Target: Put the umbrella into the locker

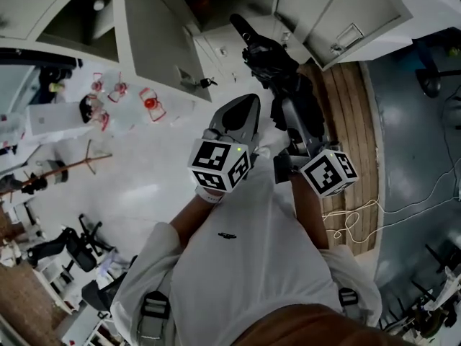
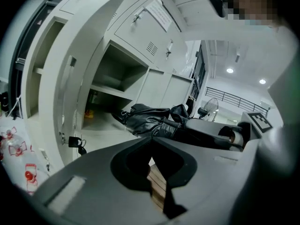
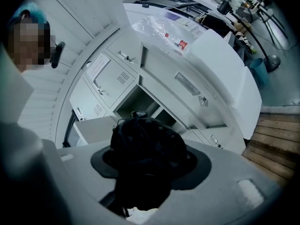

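A folded black umbrella (image 1: 265,52) sticks out level toward the grey lockers, its tip close to the open compartment (image 1: 216,2). My right gripper (image 1: 288,92) is shut on the umbrella's bundled fabric (image 3: 145,139), which fills the gap between its jaws. In the right gripper view the open compartment (image 3: 140,102) lies straight ahead, behind the umbrella. My left gripper (image 1: 246,105) hangs just left of the umbrella, shut, with nothing between its jaws. In the left gripper view the umbrella (image 2: 150,121) lies across the middle, in front of an open locker compartment (image 2: 117,76).
Open locker doors stand at the left (image 1: 151,34) and right (image 1: 338,16). A padlock with a key (image 2: 75,142) hangs on the left door. A wooden platform (image 1: 353,121) and loose cables (image 1: 360,218) lie on the floor at the right. Plastic bags with red print (image 1: 148,103) lie at the left.
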A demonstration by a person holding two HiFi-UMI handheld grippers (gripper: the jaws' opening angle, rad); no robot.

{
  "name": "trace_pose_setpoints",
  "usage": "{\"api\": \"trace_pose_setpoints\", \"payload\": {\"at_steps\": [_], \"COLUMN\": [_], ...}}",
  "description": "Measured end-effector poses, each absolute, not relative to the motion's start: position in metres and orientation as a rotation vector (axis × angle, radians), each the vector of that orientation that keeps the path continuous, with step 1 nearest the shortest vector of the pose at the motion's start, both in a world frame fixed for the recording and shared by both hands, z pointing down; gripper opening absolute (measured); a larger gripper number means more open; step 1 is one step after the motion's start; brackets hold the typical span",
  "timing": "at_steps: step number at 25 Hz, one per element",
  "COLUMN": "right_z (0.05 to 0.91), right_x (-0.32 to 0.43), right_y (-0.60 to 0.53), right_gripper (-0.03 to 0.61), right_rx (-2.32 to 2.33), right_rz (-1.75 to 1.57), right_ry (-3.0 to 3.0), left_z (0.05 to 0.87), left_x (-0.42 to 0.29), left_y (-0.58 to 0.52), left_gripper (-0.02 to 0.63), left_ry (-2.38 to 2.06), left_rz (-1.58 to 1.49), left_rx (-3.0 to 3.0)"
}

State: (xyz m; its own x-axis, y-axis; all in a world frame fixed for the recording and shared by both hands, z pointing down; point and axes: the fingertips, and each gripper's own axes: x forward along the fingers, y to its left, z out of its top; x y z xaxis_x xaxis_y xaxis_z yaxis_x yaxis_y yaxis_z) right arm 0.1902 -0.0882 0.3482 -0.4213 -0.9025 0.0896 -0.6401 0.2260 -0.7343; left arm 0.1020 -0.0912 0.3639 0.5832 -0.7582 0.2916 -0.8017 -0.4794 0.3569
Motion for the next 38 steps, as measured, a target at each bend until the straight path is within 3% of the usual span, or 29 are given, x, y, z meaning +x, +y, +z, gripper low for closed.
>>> {"api": "trace_pose_setpoints", "payload": {"at_steps": [38], "right_z": [0.378], "right_x": [0.195], "right_y": [-0.206], "right_gripper": [0.253], "right_rx": [-1.527], "right_rz": [-1.055], "right_ry": [2.115], "left_z": [0.366], "left_x": [0.124], "left_y": [-0.192], "left_gripper": [0.014], "left_ry": [-1.123], "left_rz": [0.164], "left_rx": [2.473]}}
